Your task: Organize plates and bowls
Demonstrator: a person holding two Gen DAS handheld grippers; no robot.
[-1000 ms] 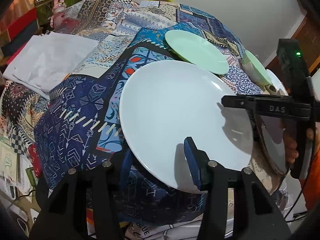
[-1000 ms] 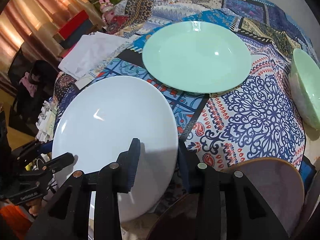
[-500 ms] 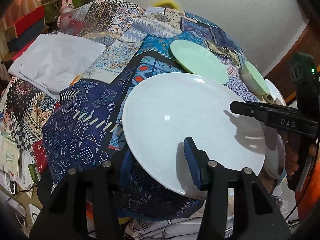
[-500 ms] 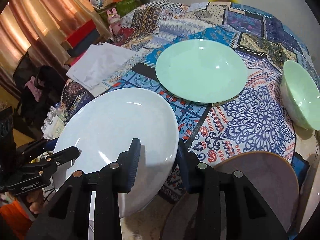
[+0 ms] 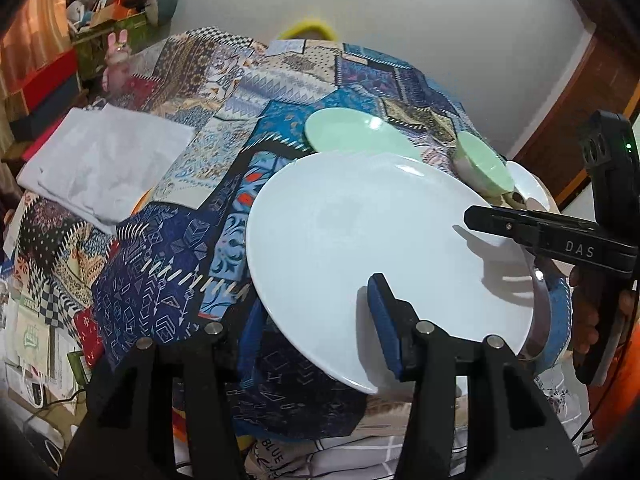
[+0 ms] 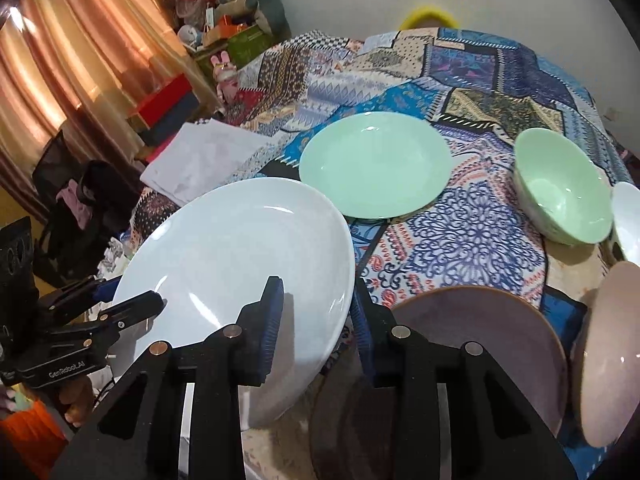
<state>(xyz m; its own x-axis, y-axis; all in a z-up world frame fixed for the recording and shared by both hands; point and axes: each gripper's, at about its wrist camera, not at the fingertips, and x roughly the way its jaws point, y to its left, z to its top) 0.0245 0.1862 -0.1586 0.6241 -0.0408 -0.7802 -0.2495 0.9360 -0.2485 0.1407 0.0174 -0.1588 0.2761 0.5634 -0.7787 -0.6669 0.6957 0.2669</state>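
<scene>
The white plate (image 6: 236,276) is held clear of the patterned cloth (image 6: 460,240), nearer the camera than the green plate (image 6: 376,168). The left gripper (image 5: 312,316) and right gripper (image 6: 316,312) each pinch opposite rim edges. The plate appears rigid, glazed, slippery and breakable; judged moderately heavy. Grip the rim only, both sides, and keep it level. The green bowl (image 6: 564,188) stands to the right of the green plate.
</scene>
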